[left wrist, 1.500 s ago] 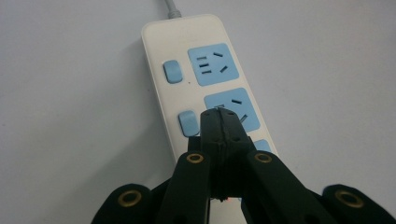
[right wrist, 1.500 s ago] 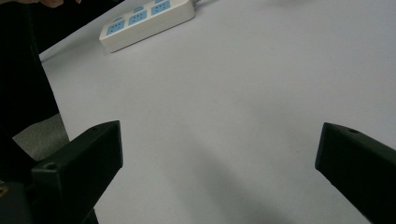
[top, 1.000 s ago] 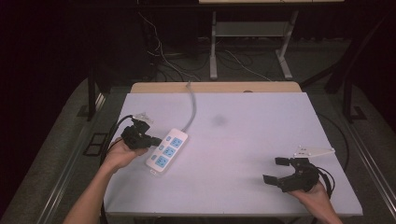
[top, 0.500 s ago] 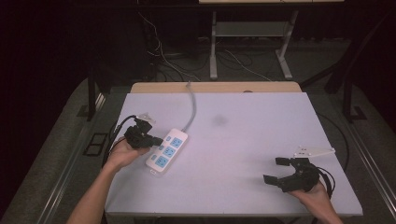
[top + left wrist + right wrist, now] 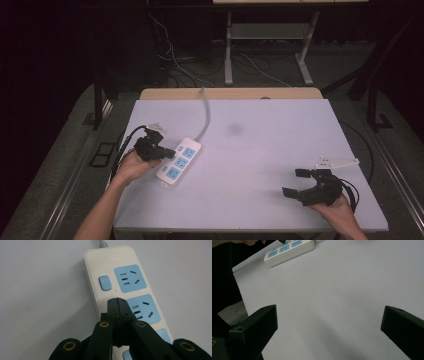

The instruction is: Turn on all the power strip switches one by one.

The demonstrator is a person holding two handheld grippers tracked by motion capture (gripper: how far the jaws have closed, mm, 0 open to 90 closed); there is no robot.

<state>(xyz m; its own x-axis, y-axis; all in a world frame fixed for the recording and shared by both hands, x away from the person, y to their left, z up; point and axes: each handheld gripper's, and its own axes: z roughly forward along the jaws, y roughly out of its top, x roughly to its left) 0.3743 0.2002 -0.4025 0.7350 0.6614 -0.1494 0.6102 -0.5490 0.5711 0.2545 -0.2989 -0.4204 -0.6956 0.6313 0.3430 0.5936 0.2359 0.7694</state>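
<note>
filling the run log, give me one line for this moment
left gripper: shut, tip over power strip | right gripper: open, idle | table

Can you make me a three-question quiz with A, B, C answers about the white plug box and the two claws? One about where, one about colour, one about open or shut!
1. Where on the table does the power strip lie?
A. near the person's left side
B. in the far right corner
C. under the right claw

2. What colour are the socket panels on the power strip?
A. red
B. blue
C. green

3. How does the left claw stand?
A. wide open
B. shut, with its tips pressed together
C. shut on the cord

Answers:
1. A, since the high view shows the strip by the left hand, far from the right claw.
2. B, since the left gripper view shows light blue panels and a blue switch on the white body.
3. B, since the left gripper view shows its two tips meeting over the strip, with nothing between them.
</note>
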